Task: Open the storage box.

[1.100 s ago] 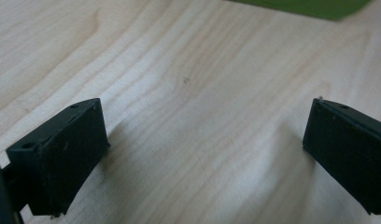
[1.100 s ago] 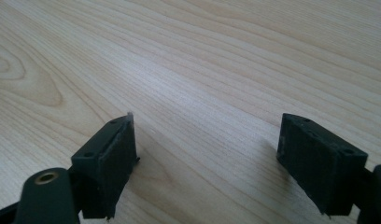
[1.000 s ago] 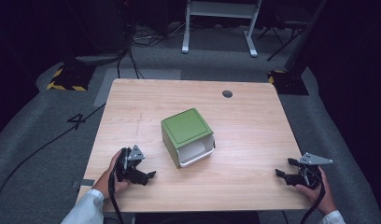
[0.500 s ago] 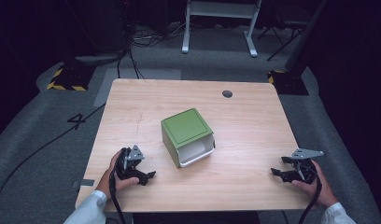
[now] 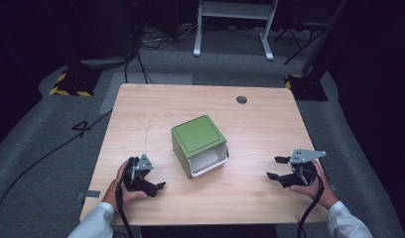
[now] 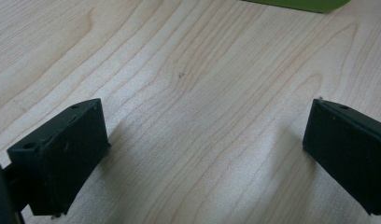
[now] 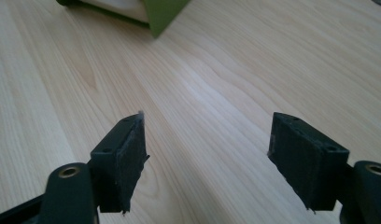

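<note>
Green bin lies tipped on its side at the middle of the table, its pale open mouth facing the near edge and slightly toward the person's right; nothing touches it. Left hand-held gripper rests low near the front-left corner of the table, jaws spread wide with bare wood grain between them in the left gripper view, a sliver of the bin's green edge at the top of that view. Right hand-held gripper, jaws likewise spread and pinching nothing, sits near the front-right edge. Change over the last second: the right hand-held gripper has drifted inward along the front of the table and now points at the bin, whose corner and pale inside appear ahead of it in the right gripper view; the left one has barely shifted, and the bin has not moved. Judgement: this is the approach stage only, both still well apart from the bin, and the right side looks likelier to make first contact, perhaps to set the bin upright.
</note>
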Motion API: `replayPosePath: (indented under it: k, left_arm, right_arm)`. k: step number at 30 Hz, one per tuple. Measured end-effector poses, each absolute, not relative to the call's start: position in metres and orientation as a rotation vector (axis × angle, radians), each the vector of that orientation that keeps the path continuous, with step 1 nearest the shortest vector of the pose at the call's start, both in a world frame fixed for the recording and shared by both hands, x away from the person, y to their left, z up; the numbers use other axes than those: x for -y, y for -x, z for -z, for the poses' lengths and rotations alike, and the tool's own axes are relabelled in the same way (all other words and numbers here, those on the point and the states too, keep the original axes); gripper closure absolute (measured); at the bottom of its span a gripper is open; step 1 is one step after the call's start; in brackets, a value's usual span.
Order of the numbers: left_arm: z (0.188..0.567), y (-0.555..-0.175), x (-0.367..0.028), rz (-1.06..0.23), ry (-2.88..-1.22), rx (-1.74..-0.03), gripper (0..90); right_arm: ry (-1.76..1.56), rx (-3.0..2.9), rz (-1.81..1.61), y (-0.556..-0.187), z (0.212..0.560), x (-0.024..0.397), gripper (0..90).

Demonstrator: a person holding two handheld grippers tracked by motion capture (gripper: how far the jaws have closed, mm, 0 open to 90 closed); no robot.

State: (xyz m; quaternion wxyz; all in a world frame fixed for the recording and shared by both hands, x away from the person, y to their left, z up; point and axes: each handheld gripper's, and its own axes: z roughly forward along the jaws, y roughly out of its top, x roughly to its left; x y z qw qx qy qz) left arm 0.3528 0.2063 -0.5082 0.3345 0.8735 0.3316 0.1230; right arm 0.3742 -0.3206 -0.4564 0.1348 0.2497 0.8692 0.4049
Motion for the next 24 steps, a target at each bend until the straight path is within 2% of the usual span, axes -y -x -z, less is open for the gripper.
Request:
replayPosePath:
  k: [9, 17, 24]
  left_arm:
    - [0.508, -0.353, -0.206, -0.320, -2.280, -0.865, 0.2]
    - [0.508, -0.353, -0.206, -0.320, -2.280, -0.865, 0.2]
    - [0.508, -0.353, -0.206, -0.320, -2.280, -0.865, 0.2]
  right_arm:
    - [-0.633, -2.534, -1.207, -0.376, 0.446, 0.292, 29.7]
    - [-0.546, -2.572, -1.225, -0.377, 0.441, 0.264, 37.1]
    - [-0.458, -2.599, -1.244, -0.376, 0.435, 0.238, 38.5]
